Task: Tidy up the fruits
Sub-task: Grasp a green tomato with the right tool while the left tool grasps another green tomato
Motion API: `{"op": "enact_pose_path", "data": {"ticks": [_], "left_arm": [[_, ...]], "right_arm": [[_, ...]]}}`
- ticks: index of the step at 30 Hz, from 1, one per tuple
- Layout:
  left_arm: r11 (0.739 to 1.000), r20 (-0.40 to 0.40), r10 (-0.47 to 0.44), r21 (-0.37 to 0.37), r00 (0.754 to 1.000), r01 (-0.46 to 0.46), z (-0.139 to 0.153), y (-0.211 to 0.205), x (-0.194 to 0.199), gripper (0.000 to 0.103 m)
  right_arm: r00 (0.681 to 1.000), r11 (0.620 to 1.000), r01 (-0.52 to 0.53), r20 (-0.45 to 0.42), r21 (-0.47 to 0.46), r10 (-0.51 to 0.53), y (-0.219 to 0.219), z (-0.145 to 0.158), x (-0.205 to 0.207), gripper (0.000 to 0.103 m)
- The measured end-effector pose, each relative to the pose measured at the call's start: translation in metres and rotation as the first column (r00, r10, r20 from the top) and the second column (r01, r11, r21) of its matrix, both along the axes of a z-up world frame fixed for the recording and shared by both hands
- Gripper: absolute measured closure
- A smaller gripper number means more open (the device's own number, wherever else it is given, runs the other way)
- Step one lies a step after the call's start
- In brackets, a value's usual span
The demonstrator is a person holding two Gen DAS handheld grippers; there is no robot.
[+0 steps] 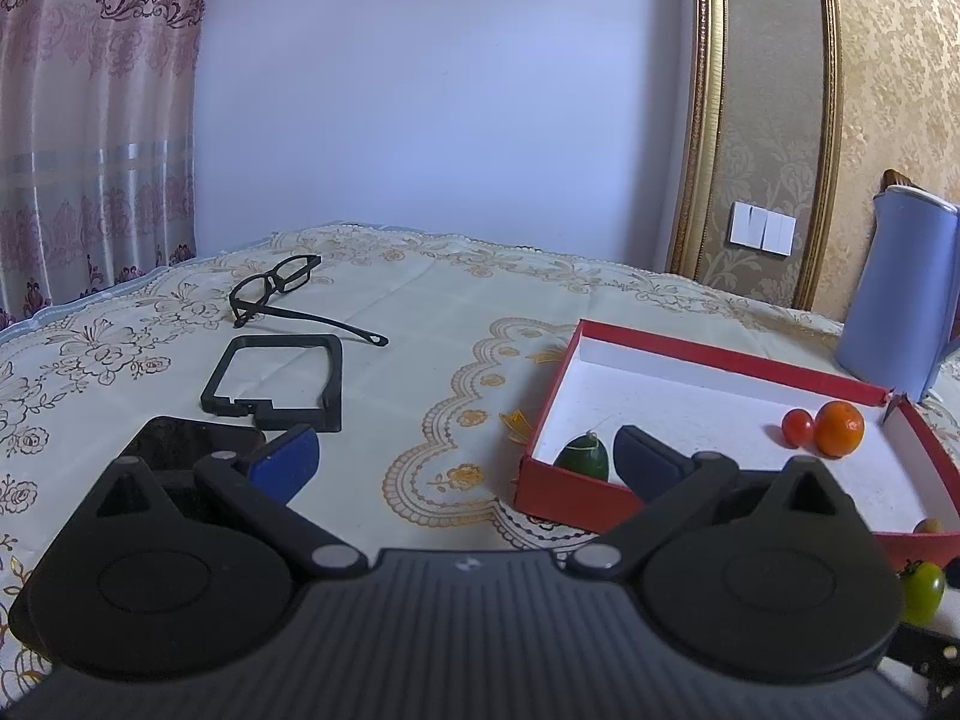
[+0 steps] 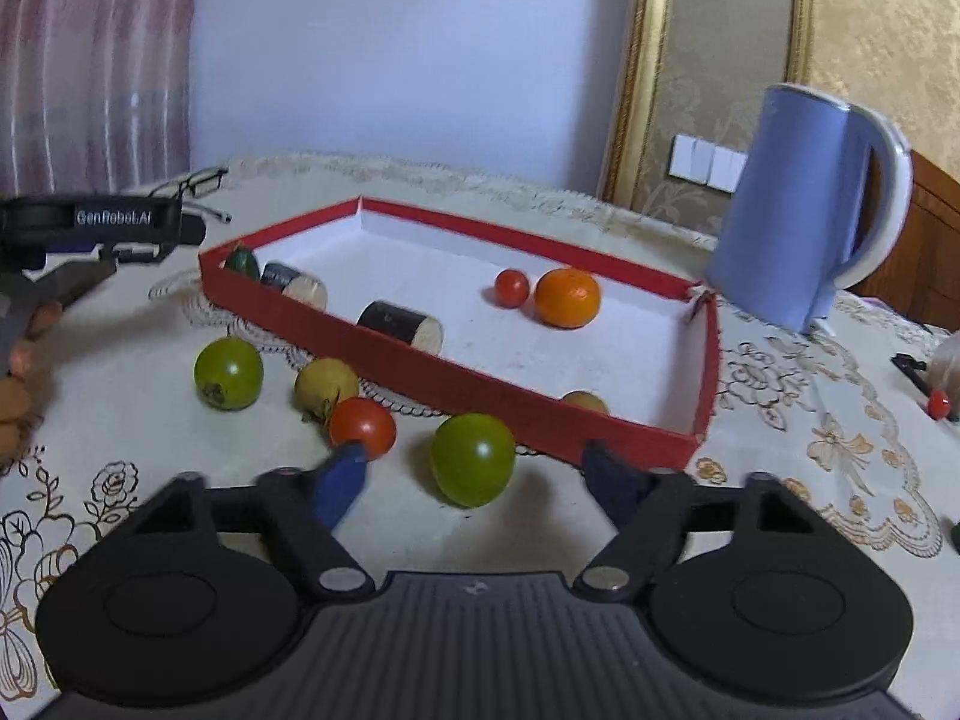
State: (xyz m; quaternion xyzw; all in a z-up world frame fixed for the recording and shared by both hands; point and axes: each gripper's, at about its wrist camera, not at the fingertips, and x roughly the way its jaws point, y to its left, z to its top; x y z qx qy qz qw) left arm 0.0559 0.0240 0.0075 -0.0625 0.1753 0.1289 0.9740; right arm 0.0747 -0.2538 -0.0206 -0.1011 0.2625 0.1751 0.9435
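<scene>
Just outside the red box's point(image 2: 456, 387) near wall, a green tomato point(image 2: 473, 459) lies between the right gripper's point(image 2: 480, 474) parted jaws, untouched; a red tomato point(image 2: 363, 427) meets its left finger.

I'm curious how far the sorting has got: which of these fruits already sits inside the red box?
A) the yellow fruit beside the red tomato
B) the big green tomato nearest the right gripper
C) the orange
C: the orange rests on the white floor of the red box, beside a small red tomato.
</scene>
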Motion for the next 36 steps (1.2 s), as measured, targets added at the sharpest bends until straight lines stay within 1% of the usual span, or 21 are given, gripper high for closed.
{"op": "enact_pose_path", "data": {"ticks": [2, 3, 5, 7, 15, 17, 19, 21, 22, 24, 25, 29, 33, 36], "left_arm": [[1.0, 0.001, -0.002, -0.001, 1.0, 0.002, 0.0, 0.0, 0.0, 0.0], [1.0, 0.001, -0.002, -0.001, 1.0, 0.002, 0.0, 0.0, 0.0, 0.0], [1.0, 0.001, -0.001, 0.0, 1.0, 0.001, 0.0, 0.0, 0.0, 0.0], [1.0, 0.002, -0.002, -0.001, 1.0, 0.002, 0.0, 0.0, 0.0, 0.0], [1.0, 0.011, -0.009, 0.004, 1.0, 0.009, 0.0, -0.001, -0.002, 0.0], [0.999, 0.001, -0.039, -0.002, 0.999, 0.039, 0.0, -0.001, -0.004, 0.0], [0.995, 0.001, -0.098, -0.024, 0.995, 0.098, 0.001, -0.002, -0.01, 0.0], [0.983, -0.004, -0.179, -0.031, 0.984, 0.179, 0.001, -0.005, -0.019, 0.0], [0.976, -0.012, -0.219, -0.019, 0.976, 0.219, 0.002, -0.009, -0.023, 0.0], [0.963, -0.014, -0.266, 0.035, 0.964, 0.266, 0.001, -0.019, -0.031, 0.0], [0.953, -0.013, -0.294, 0.073, 0.956, 0.294, 0.001, -0.024, -0.035, 0.0], [0.896, -0.027, -0.393, 0.214, 0.919, 0.389, 0.0, -0.044, -0.044, 0.0], [0.842, -0.073, -0.445, 0.305, 0.892, 0.445, -0.005, -0.066, -0.045, 0.0], [0.829, -0.104, -0.444, 0.329, 0.89, 0.452, -0.011, -0.076, -0.04, 0.001]], "right_arm": [[1.0, 1.0, -0.004, -0.023, 0.004, 0.004, 0.0, -0.001, 0.004, 0.054], [0.999, 1.0, -0.008, -0.032, 0.015, 0.009, -0.002, -0.002, 0.005, 0.057], [0.999, 0.999, -0.013, -0.041, 0.044, 0.015, -0.006, -0.001, 0.005, 0.069], [0.999, 0.998, -0.007, -0.041, 0.065, 0.01, -0.009, 0.0, 0.005, 0.071], [1.0, 0.995, 0.003, -0.014, 0.099, -0.001, -0.018, 0.003, -0.009, 0.071], [1.0, 0.994, 0.005, -0.005, 0.106, -0.004, -0.021, 0.004, -0.015, 0.071], [1.0, 0.993, 0.005, 0.003, 0.117, -0.005, -0.024, 0.005, -0.02, 0.071], [1.0, 0.991, 0.004, 0.008, 0.134, -0.005, -0.029, 0.007, -0.024, 0.071], [1.0, 0.99, 0.003, 0.007, 0.142, -0.004, -0.031, 0.007, -0.024, 0.071], [1.0, 0.988, 0.007, -0.001, 0.155, -0.007, -0.033, 0.005, -0.023, 0.071], [1.0, 0.988, 0.012, -0.004, 0.156, -0.011, -0.033, 0.005, -0.023, 0.071], [1.0, 0.987, 0.012, 0.001, 0.157, -0.013, -0.033, 0.006, -0.024, 0.071], [1.0, 0.986, 0.016, -0.005, 0.165, -0.015, -0.034, 0.005, -0.022, 0.071], [1.0, 0.987, 0.013, -0.005, 0.159, -0.012, -0.033, 0.005, -0.023, 0.071]]}}
